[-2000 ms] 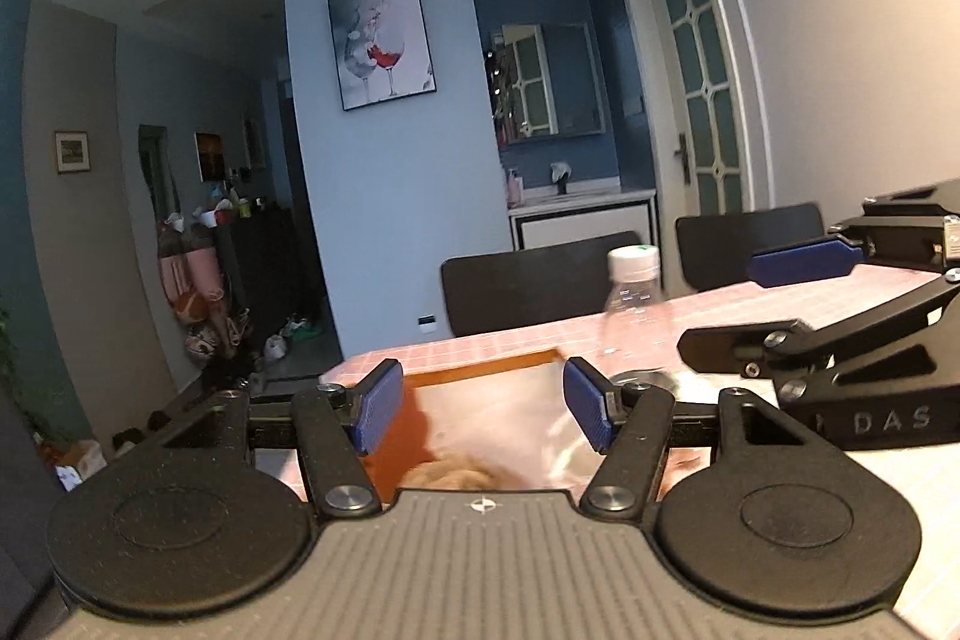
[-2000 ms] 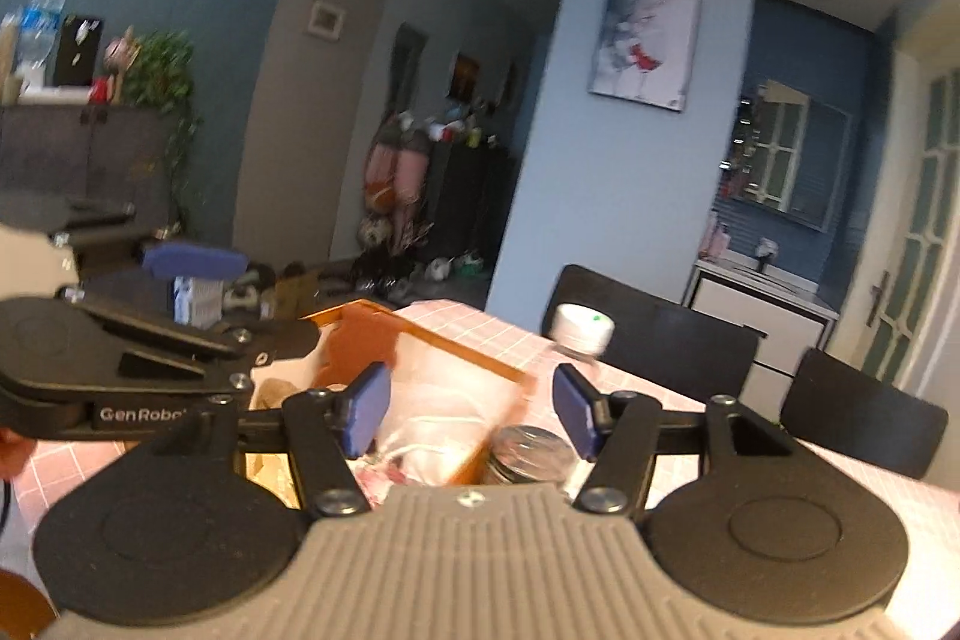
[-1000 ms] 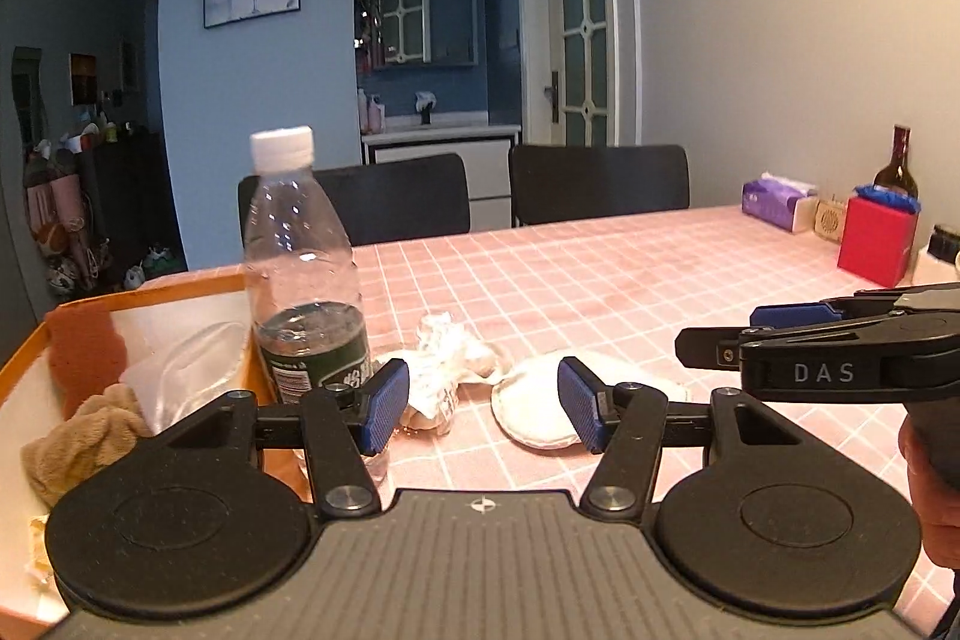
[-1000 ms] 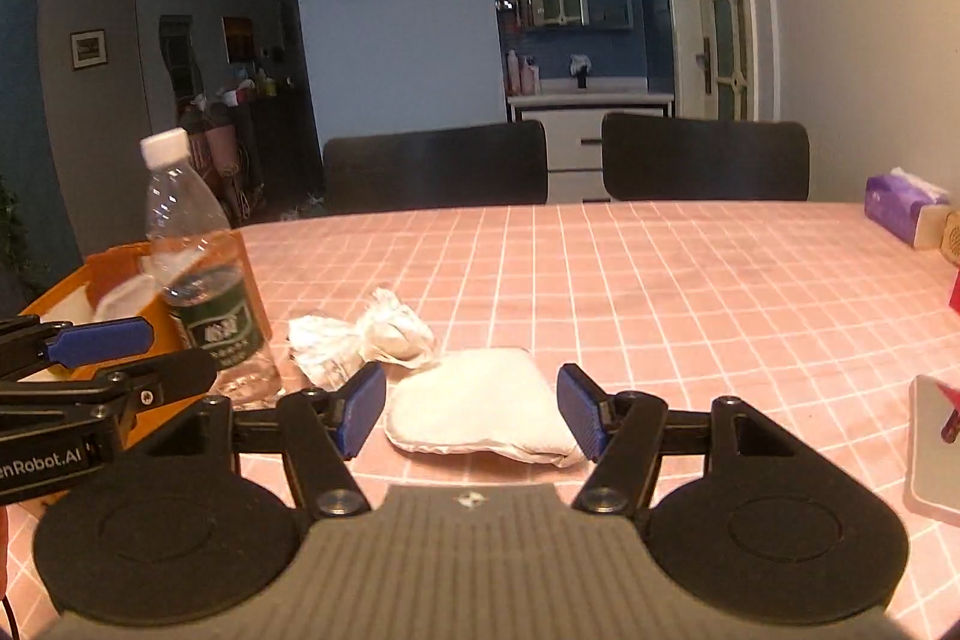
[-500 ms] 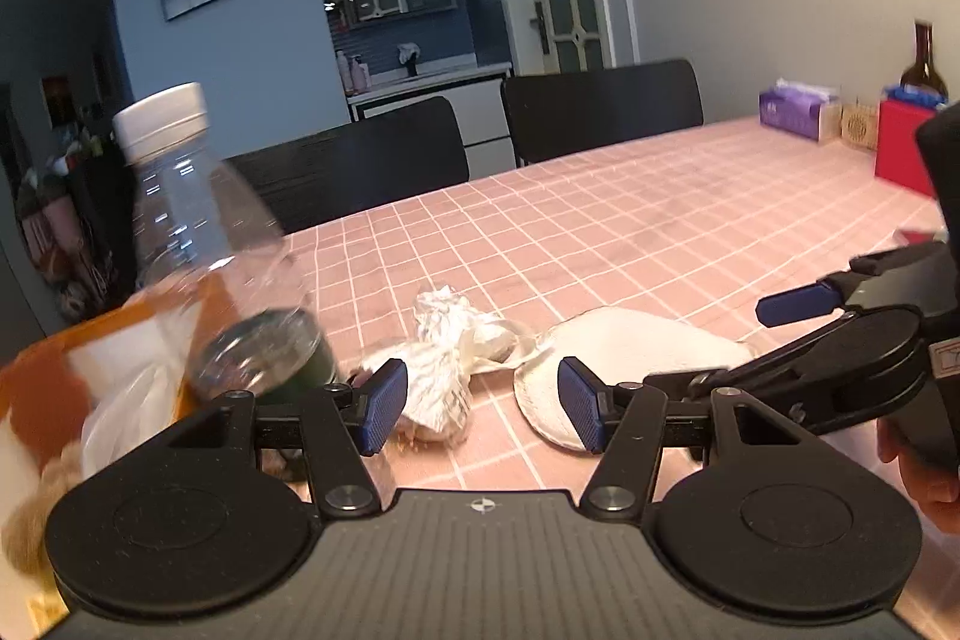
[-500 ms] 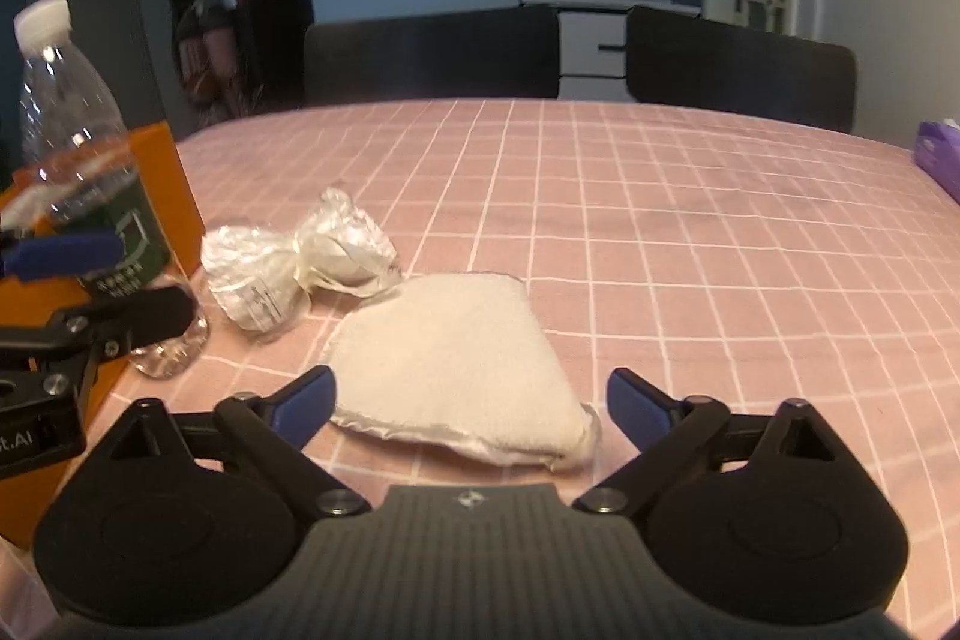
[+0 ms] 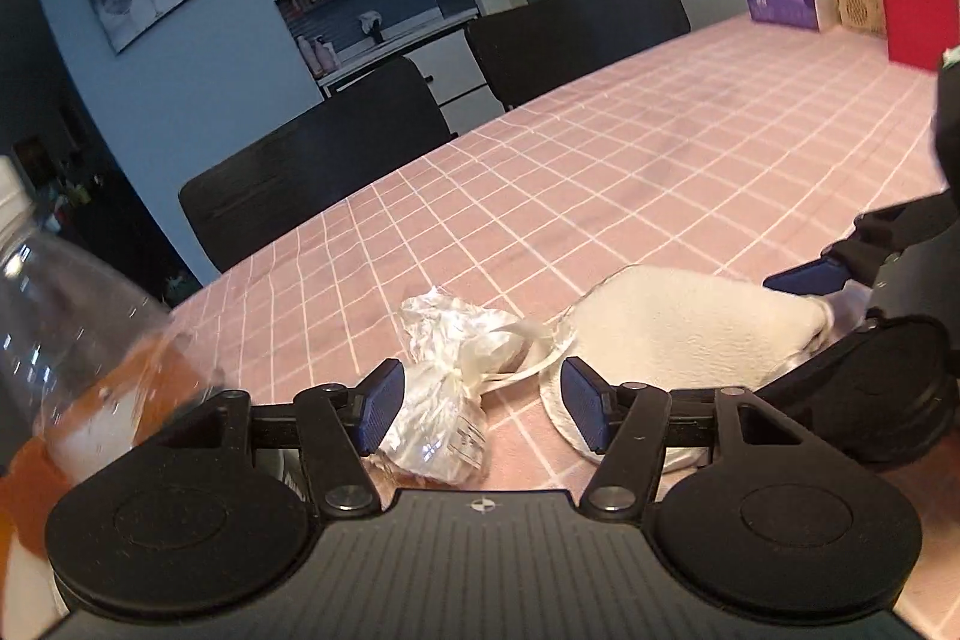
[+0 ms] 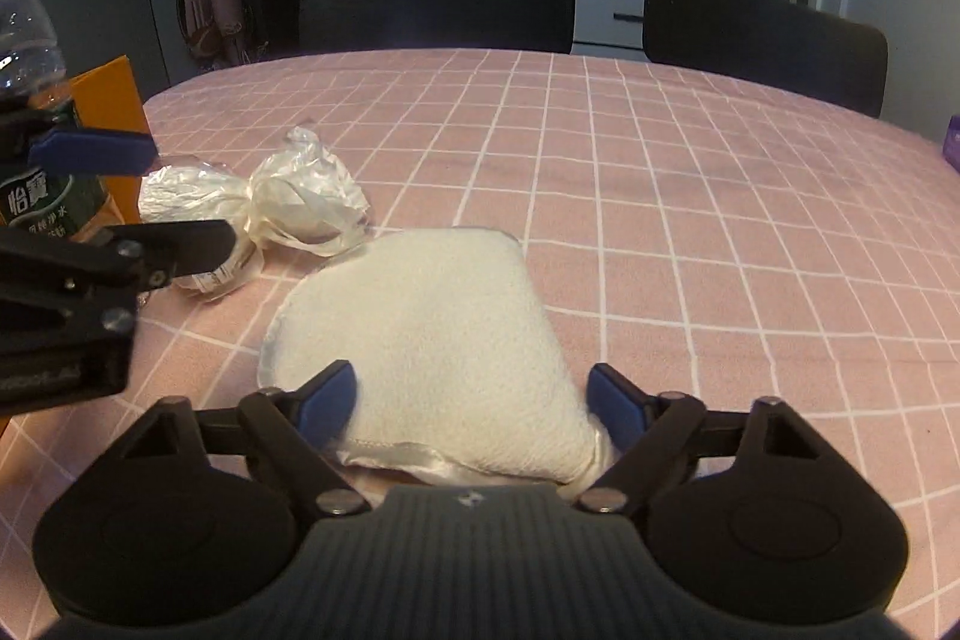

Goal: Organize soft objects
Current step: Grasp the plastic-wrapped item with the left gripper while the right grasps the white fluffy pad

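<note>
- Right tool (image 8: 467, 409): jaws apart, just been closing in, straddling near end of white cloth pad (image 8: 420, 334); pads not pressing yet.
- Left tool (image 7: 480, 409): jaws apart, crinkled plastic bag (image 7: 447, 370) between them, no grip.
- Pad and bag touching, flat on pink-check bench (image 8: 690, 196).
- Water bottle (image 8: 30, 100) and orange box (image 8: 111, 100) at left.

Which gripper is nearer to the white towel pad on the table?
Right. The right gripper straddles the near end of the white towel pad; the left gripper sits beside it, over the crumpled plastic bag.
</note>
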Motion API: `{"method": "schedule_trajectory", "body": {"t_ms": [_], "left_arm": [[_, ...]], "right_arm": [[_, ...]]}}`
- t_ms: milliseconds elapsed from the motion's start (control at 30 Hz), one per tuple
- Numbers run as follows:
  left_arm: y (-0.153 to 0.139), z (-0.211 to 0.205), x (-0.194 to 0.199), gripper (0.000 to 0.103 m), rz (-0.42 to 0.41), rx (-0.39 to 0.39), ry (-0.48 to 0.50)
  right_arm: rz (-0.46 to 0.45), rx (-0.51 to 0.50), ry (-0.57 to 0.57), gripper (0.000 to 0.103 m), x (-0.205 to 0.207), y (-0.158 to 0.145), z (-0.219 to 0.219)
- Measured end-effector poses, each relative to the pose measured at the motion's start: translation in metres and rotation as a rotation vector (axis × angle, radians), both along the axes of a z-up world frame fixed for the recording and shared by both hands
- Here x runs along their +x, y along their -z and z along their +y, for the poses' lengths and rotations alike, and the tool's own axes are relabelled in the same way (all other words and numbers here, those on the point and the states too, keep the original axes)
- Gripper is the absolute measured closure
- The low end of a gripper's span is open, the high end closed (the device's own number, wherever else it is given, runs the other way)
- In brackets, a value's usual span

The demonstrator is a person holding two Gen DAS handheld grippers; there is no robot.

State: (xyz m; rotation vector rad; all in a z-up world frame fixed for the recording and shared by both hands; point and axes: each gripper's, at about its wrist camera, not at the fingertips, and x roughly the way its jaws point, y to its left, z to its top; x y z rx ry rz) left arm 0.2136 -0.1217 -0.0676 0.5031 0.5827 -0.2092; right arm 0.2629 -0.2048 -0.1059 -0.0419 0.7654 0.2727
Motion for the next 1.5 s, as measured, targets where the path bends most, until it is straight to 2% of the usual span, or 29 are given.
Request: {"method": "schedule_trajectory", "body": {"t_ms": [67, 100, 267, 333, 467, 633, 733, 800, 833, 933, 1000, 1067, 1167, 1300, 1500], "left_arm": [[0.003, -0.003, 0.005, 0.030, 0.006, 0.033, 0.013], [0.004, -0.005, 0.007, 0.030, 0.007, 0.052, 0.014], [0.008, -0.010, 0.019, 0.022, 0.009, 0.115, 0.021], [0.011, -0.012, 0.026, 0.021, 0.028, 0.155, 0.024], [0.019, -0.021, 0.041, 0.021, 0.091, 0.242, 0.021], [0.037, -0.035, 0.060, 0.021, 0.143, 0.411, 0.000], [0.047, -0.039, 0.069, 0.022, 0.183, 0.446, -0.012], [0.051, -0.038, 0.074, 0.025, 0.179, 0.457, -0.041], [0.050, -0.038, 0.076, 0.027, 0.180, 0.450, -0.059], [0.047, -0.033, 0.081, 0.042, 0.195, 0.397, -0.104], [0.049, -0.032, 0.083, 0.049, 0.184, 0.394, -0.127], [0.050, -0.031, 0.080, 0.053, 0.167, 0.400, -0.143], [0.044, -0.029, 0.077, 0.056, 0.148, 0.354, -0.164], [0.027, -0.026, 0.063, 0.057, 0.134, 0.206, -0.155], [0.005, -0.025, 0.024, 0.057, 0.092, 0.032, -0.131]], "right_arm": [[-0.020, 0.001, 0.000, 0.038, -0.002, -0.001, -0.001], [-0.028, 0.008, -0.001, 0.042, -0.003, -0.001, -0.002], [-0.051, 0.030, -0.001, 0.079, -0.007, -0.001, -0.008], [-0.050, 0.050, 0.021, 0.083, -0.008, -0.001, -0.011], [-0.049, 0.079, 0.121, 0.084, -0.008, -0.002, -0.028], [-0.034, 0.121, 0.137, 0.083, -0.007, -0.002, -0.033], [-0.034, 0.124, 0.139, 0.082, -0.008, -0.002, -0.033], [-0.033, 0.129, 0.140, 0.082, -0.008, -0.001, -0.033], [-0.034, 0.131, 0.141, 0.082, -0.008, -0.001, -0.034], [-0.035, 0.129, 0.141, 0.082, -0.009, -0.001, -0.033], [-0.035, 0.130, 0.141, 0.082, -0.009, -0.001, -0.034], [-0.034, 0.132, 0.141, 0.082, -0.009, 0.000, -0.034], [-0.035, 0.134, 0.142, 0.083, -0.009, -0.001, -0.034], [-0.055, 0.130, 0.148, 0.084, -0.011, -0.002, -0.035], [-0.076, 0.170, 0.159, 0.086, -0.022, -0.010, -0.040]]}}
